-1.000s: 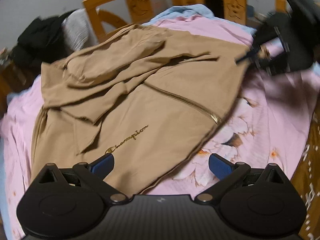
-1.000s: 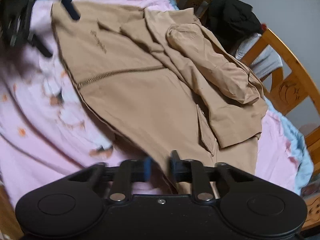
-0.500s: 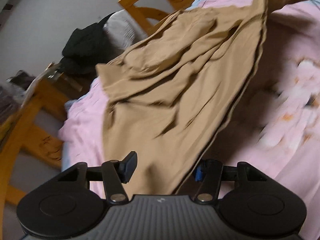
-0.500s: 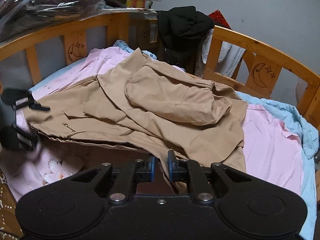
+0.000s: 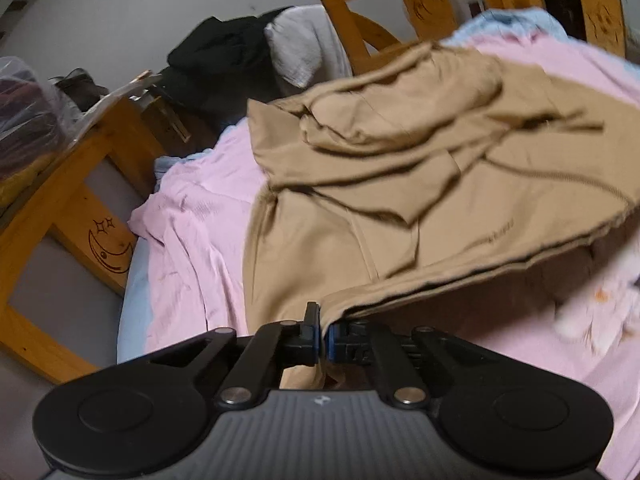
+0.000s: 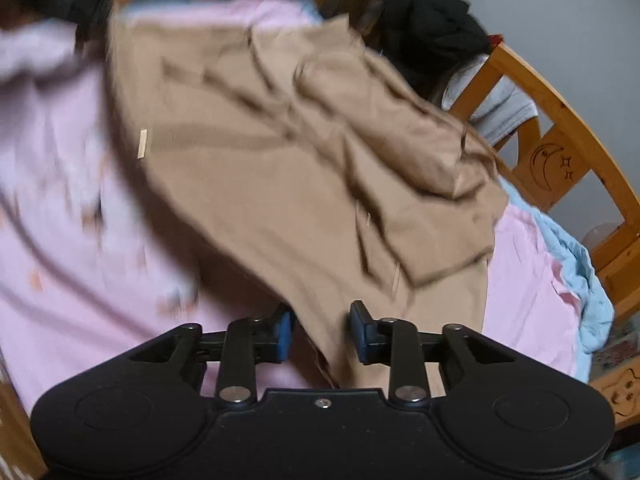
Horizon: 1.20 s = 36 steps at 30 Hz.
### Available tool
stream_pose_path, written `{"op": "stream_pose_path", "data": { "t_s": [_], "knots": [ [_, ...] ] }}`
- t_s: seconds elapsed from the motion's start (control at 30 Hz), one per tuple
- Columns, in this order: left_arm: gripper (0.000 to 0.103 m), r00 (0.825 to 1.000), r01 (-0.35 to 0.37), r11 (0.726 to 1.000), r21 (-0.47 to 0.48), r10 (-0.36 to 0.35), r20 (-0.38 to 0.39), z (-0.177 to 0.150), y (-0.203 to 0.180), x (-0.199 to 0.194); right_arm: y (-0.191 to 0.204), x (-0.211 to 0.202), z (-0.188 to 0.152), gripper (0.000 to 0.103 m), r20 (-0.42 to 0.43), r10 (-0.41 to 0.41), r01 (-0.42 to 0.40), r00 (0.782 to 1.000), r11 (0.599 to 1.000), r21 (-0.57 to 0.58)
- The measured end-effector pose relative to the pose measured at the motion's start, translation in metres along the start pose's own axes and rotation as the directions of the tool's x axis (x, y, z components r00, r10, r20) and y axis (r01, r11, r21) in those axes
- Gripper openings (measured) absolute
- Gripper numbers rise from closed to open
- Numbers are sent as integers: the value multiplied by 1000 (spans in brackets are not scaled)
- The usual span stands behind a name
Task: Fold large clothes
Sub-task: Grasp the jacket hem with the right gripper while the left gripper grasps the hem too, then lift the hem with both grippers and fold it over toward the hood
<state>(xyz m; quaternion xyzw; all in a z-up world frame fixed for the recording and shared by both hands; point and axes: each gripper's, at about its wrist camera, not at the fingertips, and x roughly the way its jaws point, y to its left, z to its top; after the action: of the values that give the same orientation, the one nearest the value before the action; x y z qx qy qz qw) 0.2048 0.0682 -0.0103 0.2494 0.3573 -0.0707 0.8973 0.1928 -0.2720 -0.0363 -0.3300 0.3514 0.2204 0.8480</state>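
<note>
- Much of my right-wrist view is smeared with blur; the far end of the tan jacket dissolves into a dark shape at the top left that I cannot identify.
- My left gripper is clenched on the jacket's near hem, fabric pinched between the blue pads, with the cloth's underside in shadow beyond (what lies beneath is hidden).
- My right gripper has its jaws parted, and a strip of jacket runs down between them; whether the pads touch it I cannot tell.
- Small dark lettering sits on the jacket front in the left-wrist view, too blurred to read.
- The jacket lies rumpled across the pink sheet, its lifted edge raised off the bed.
- A wooden bed rail with carved moon and stars borders the mattress; pink sheet shows bare at my left.
</note>
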Motion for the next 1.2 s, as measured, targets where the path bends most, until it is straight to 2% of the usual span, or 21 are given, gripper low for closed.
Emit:
{"op": "stream_pose_path", "data": {
  "t_s": [0.07,0.13,0.2,0.27,0.4,0.53,0.6,0.67,0.73,0.8,0.9,1.0,1.1,1.2],
  "knots": [
    [3,1000,-1,1000,-7,1,14,2,2,-3,2,6,-16,38,-38,-34,33,999,999,-42],
    [3,1000,-1,1000,-8,1,24,2,2,-7,0,8,-28,35,-56,-68,65,996,996,-64],
    [2,999,6,1000,-17,-6,49,-3,1,-15,-8,8,-32,11,-61,-83,80,995,996,-49],
    [1,996,10,1000,-20,-8,90,-10,-1,-30,-11,7,-33,2,-55,-83,80,995,996,-51],
    [1,993,38,999,6,-39,110,-24,-1,-58,-15,-19,-29,2,-1,-85,85,996,991,-104],
    [1,992,112,994,-3,-112,55,-38,8,-89,-17,-64,-35,1,-11,-23,21,1000,988,-155],
    [2,987,161,987,-20,-160,11,-46,12,-104,-8,-90,-42,1,-35,41,-47,999,983,-178],
    [2,983,180,983,-31,-181,-17,-48,15,-109,-2,-110,-45,1,-65,105,-115,992,980,-161],
    [2,985,169,984,-48,-171,-26,-38,19,-107,-2,-121,-41,1,-70,138,-146,988,981,-125],
    [2,989,145,984,-104,-146,-7,-16,29,-101,-11,-121,-32,1,-49,134,-136,990,989,-52],
    [2,994,107,975,-192,-104,26,22,44,-87,-36,-109,-14,1,-3,68,-68,998,997,38],
    [2,997,79,961,-266,-77,18,61,59,-66,-69,-98,14,2,29,-22,20,999,996,92],
    [2,996,61,961,-268,-76,-48,99,71,-31,-103,-78,37,2,33,-82,78,996,989,129],
    [2,986,63,966,-251,-99,-134,129,80,11,-127,-43,58,4,8,-103,102,995,990,94]
  ]
}}
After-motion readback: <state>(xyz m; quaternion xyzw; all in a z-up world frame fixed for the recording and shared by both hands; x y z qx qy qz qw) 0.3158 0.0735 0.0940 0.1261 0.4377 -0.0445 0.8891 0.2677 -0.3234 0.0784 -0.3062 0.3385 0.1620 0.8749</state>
